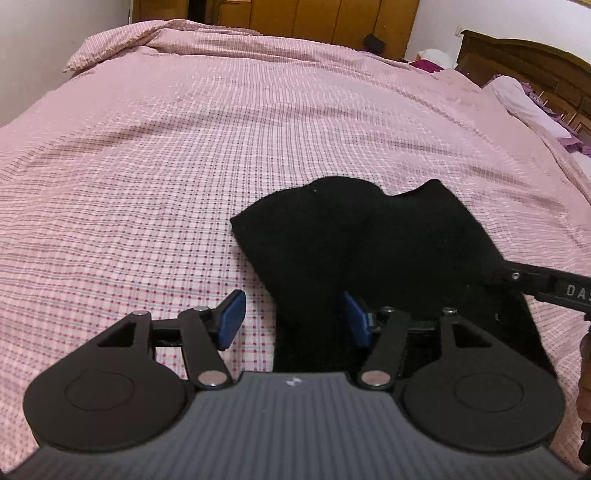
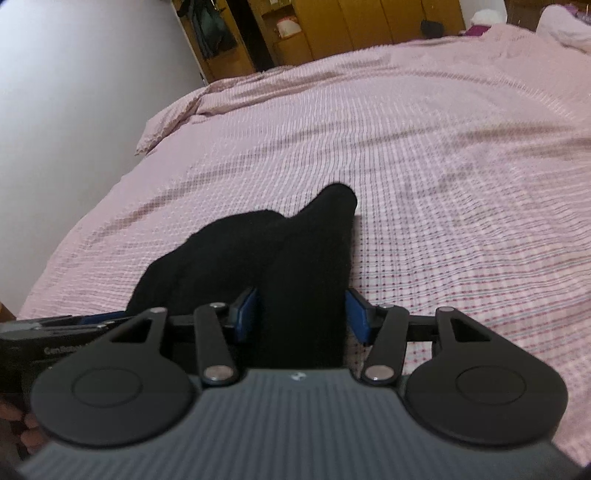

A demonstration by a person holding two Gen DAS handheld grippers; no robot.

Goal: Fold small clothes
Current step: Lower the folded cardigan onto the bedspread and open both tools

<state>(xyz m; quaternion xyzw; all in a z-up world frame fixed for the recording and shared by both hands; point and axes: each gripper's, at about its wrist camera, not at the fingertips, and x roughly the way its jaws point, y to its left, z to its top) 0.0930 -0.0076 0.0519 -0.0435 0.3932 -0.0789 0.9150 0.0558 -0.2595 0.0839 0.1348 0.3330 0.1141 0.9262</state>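
A small black garment (image 1: 369, 240) lies on the pink checked bedspread (image 1: 147, 184). My left gripper (image 1: 295, 317) is open, its blue pads wide apart; the garment's near left edge lies between them, close to the right pad. In the right wrist view the same black garment (image 2: 288, 266) runs between the blue pads of my right gripper (image 2: 301, 317), whose jaws stand open around a bunched strip of it. The right gripper's finger also shows at the right edge of the left wrist view (image 1: 546, 284).
The bed fills both views. A wooden headboard (image 1: 524, 62) and pillows (image 1: 524, 99) are at the far right. Yellow wooden wardrobes (image 2: 369, 26) stand beyond the bed, and a white wall (image 2: 74, 92) runs along its left.
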